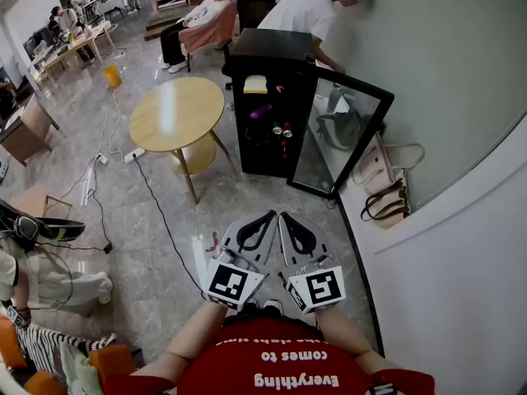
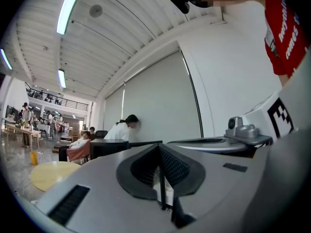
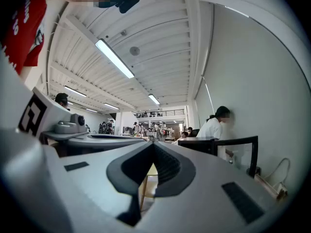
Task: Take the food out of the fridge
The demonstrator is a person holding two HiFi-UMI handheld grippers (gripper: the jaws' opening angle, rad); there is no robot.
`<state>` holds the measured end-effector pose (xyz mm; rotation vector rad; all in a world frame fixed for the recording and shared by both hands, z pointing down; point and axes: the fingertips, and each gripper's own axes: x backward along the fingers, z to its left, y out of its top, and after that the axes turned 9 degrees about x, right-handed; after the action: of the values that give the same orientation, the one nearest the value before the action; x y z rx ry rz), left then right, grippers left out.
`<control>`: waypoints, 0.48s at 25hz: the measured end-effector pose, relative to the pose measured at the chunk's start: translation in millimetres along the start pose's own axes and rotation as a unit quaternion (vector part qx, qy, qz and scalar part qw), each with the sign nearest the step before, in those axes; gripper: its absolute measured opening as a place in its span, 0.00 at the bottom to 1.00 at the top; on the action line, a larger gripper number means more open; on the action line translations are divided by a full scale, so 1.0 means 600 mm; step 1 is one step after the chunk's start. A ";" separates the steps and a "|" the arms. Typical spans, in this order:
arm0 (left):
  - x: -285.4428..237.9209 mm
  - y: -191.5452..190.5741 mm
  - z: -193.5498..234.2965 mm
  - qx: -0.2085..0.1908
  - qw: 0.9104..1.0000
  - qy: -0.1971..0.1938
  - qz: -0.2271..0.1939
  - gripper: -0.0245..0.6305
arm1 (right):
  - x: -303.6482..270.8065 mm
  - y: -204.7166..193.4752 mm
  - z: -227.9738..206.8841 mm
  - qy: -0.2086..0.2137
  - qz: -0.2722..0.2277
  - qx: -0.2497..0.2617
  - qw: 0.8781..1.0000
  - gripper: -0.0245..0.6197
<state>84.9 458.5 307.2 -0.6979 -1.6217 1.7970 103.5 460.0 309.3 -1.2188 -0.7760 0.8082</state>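
1. The black fridge (image 1: 265,52) stood at 12 o'clock, well apart from me. A person in white (image 1: 309,11) leaned behind it.
2. The round wooden counter (image 1: 177,113) sat at 11 o'clock, just beside the fridge.
3. The glass door (image 1: 342,134) hung open toward 1 o'clock, which left the shelves exposed.
4. My left gripper (image 1: 270,216) and right gripper (image 1: 283,217) were held level, side by side near my body. The jaws of each were pressed together with nothing between them.
5. The food was inside the fridge. A yellow item (image 1: 256,84) lay on the top shelf and a purple item (image 1: 262,111) on the shelf below. Small cans (image 1: 282,129) stood lower, at 5 o'clock from the purple item.

Step in hand, by my judgement: the approach, with no food removed yet. The next move called for closing the distance and spreading one gripper. It then had to enter level with a shelf, clear of the door edge.
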 end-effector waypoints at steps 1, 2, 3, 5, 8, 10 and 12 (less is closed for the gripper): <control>-0.003 0.001 0.001 0.000 1.000 0.000 -0.001 0.05 | -0.002 0.000 -0.003 0.000 -0.001 0.001 1.000 0.05; -0.006 0.001 0.001 0.000 1.000 0.000 -0.001 0.05 | -0.003 0.000 -0.005 0.000 -0.001 0.001 1.000 0.05; -0.007 0.002 0.002 0.000 1.000 0.000 -0.002 0.05 | -0.004 0.000 -0.006 0.000 -0.001 0.001 1.000 0.05; -0.006 0.002 0.004 0.001 1.000 0.002 -0.003 0.05 | -0.006 0.001 -0.005 0.000 -0.001 0.002 1.000 0.05; -0.007 0.002 0.005 0.002 1.000 0.005 -0.004 0.05 | -0.007 0.000 -0.005 0.002 -0.001 0.002 1.000 0.05; -0.012 0.000 0.003 0.002 1.000 0.006 -0.003 0.05 | -0.007 -0.001 -0.011 0.003 -0.001 0.001 1.000 0.05; -0.020 -0.002 0.001 0.002 1.000 0.008 -0.002 0.05 | -0.006 -0.004 -0.018 0.005 -0.001 0.000 1.000 0.05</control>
<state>92.7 449.7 307.9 -0.7045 -1.6079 1.7877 111.3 450.9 309.4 -1.2211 -0.7678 0.8004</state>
